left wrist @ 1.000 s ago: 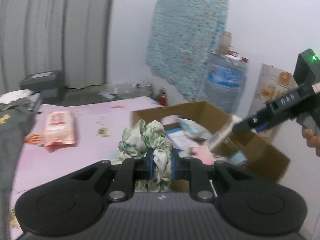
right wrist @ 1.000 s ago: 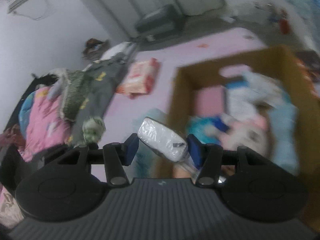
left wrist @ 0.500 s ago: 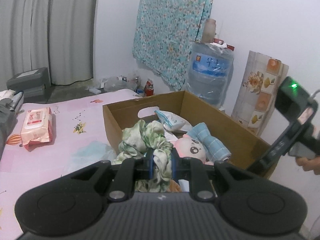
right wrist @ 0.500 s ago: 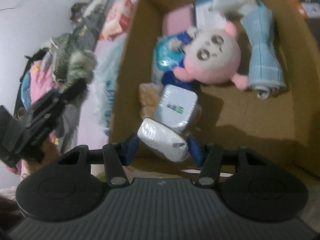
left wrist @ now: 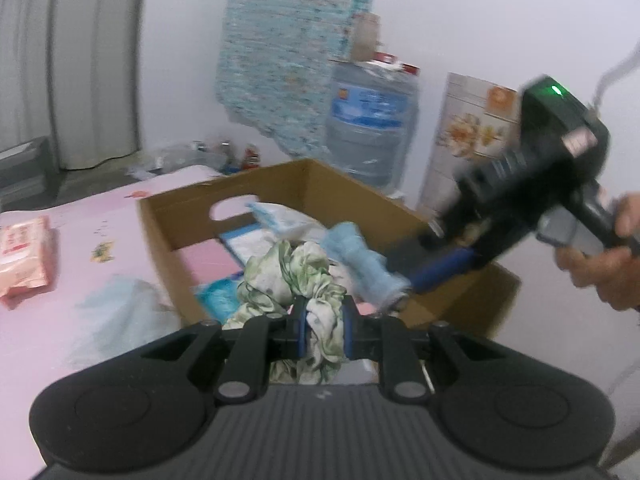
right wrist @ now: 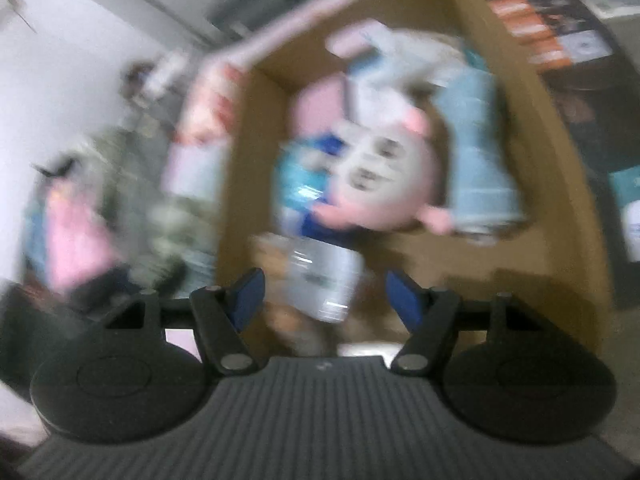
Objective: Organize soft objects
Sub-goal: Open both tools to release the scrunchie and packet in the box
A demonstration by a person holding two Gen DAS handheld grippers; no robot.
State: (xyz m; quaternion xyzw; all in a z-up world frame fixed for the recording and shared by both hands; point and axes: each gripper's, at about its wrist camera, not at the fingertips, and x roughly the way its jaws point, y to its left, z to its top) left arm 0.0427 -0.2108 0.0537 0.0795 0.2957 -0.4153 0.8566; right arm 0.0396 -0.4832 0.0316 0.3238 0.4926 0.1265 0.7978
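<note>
My left gripper (left wrist: 322, 334) is shut on a crumpled green and white floral cloth (left wrist: 288, 272), held just in front of the near wall of an open cardboard box (left wrist: 188, 208). My right gripper (right wrist: 324, 296) hangs over the same box (right wrist: 560, 168), pointing down into it, and its jaws are opening. A white tissue pack (right wrist: 324, 280) shows blurred between the fingers, and the blue pads (right wrist: 248, 292) stand clear of it. In the box lie a pink and white plush toy (right wrist: 380, 184) and a rolled pale blue towel (right wrist: 480, 168).
The box stands on a pink bed sheet (left wrist: 80, 208) near its right edge. On the sheet lie a pink wipes pack (left wrist: 24, 256) and a pale blue bag (left wrist: 120, 308). A water jug (left wrist: 372, 128) stands behind the box. A hand (left wrist: 608, 264) holds the right gripper's handle.
The right gripper's jaws have spread and let go of the white pack over the box. The left gripper, still gripping the cloth, has come nearer the box.
</note>
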